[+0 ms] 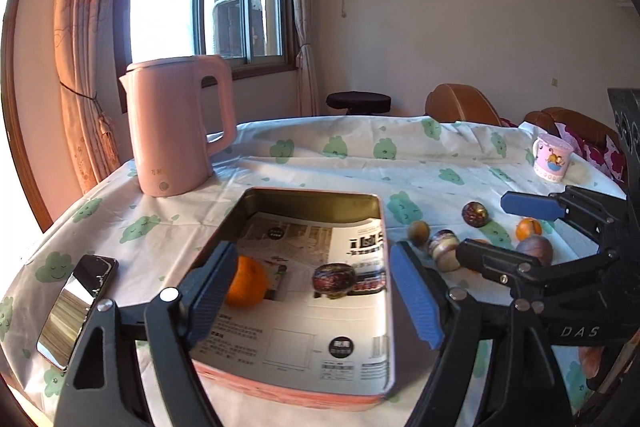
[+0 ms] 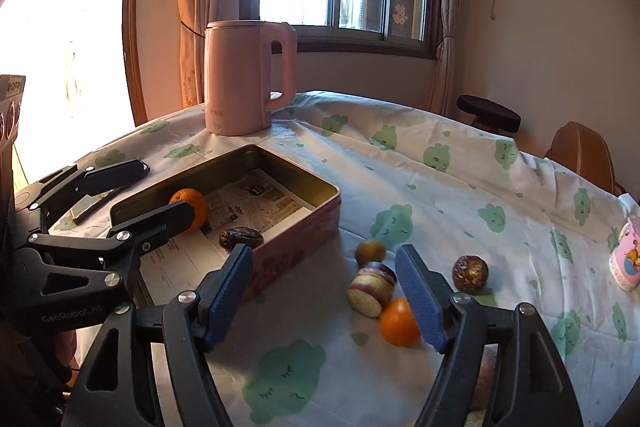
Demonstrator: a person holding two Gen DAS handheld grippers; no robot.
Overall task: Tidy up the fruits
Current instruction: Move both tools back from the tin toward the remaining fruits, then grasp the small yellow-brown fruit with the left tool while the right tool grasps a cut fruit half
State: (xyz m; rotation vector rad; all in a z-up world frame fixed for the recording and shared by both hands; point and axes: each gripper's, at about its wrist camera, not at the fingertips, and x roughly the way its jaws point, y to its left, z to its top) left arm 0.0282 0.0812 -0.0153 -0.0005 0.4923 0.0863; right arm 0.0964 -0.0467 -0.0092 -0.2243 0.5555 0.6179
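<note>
While both grippers hang spread and empty, the right gripper [image 2: 324, 295] should straddle the nearest orange [image 2: 398, 321], perhaps slightly soft, squarely before carrying it to the tin [image 2: 320, 195].

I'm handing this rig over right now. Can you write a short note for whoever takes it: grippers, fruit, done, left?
Left gripper: open, empty, over the tin.
Right gripper: open, empty, over the loose fruit.
Done: an orange and a dark fruit lie in the tin.
Left: on the cloth beside the tin, another orange, a striped cut fruit, a small greenish fruit, a dark round fruit, and others near the right gripper.
</note>
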